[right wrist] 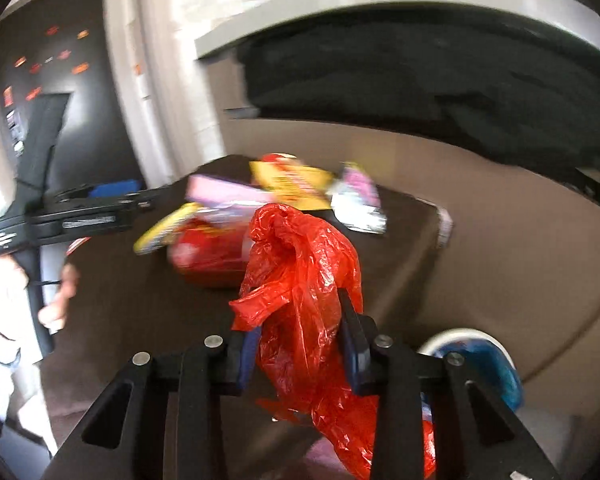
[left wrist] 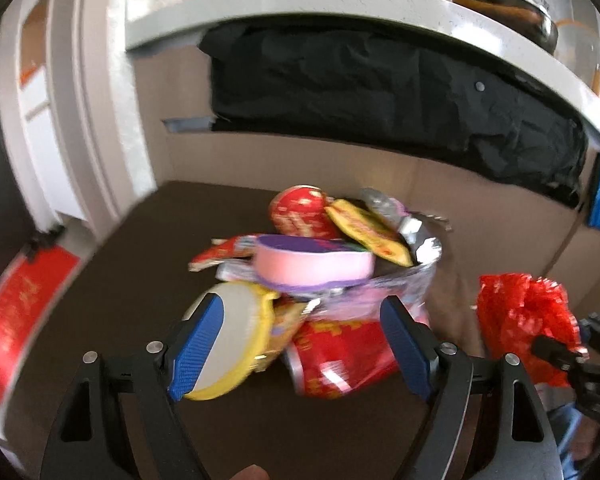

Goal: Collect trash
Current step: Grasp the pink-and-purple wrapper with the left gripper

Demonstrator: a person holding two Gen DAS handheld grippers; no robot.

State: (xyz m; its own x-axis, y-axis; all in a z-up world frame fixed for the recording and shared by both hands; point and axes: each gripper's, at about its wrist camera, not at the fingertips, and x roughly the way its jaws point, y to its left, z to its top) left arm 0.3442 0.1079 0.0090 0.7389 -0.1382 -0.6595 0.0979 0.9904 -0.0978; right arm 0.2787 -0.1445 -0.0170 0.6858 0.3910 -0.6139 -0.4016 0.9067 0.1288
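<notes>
The right gripper point(right wrist: 302, 350) is pinching a red plastic bag point(right wrist: 300, 280). The left gripper point(left wrist: 300, 344) is spread wide around a pile of trash point(left wrist: 324, 264) on the dark desk point(left wrist: 140, 280): a red can point(left wrist: 336, 364), a pink tub point(left wrist: 312, 264), and yellow wrappers point(left wrist: 368, 232) at 12 o'clock.

The left tool point(left wrist: 302, 344) stands wide open over the dark tabletop point(left wrist: 140, 264), its blue pads flanking a trash pile point(left wrist: 320, 248): a red can point(left wrist: 340, 356) nearest, a pink-and-purple tub point(left wrist: 312, 264) behind it. Right of the pile, a red plastic bag point(left wrist: 528, 320).
</notes>
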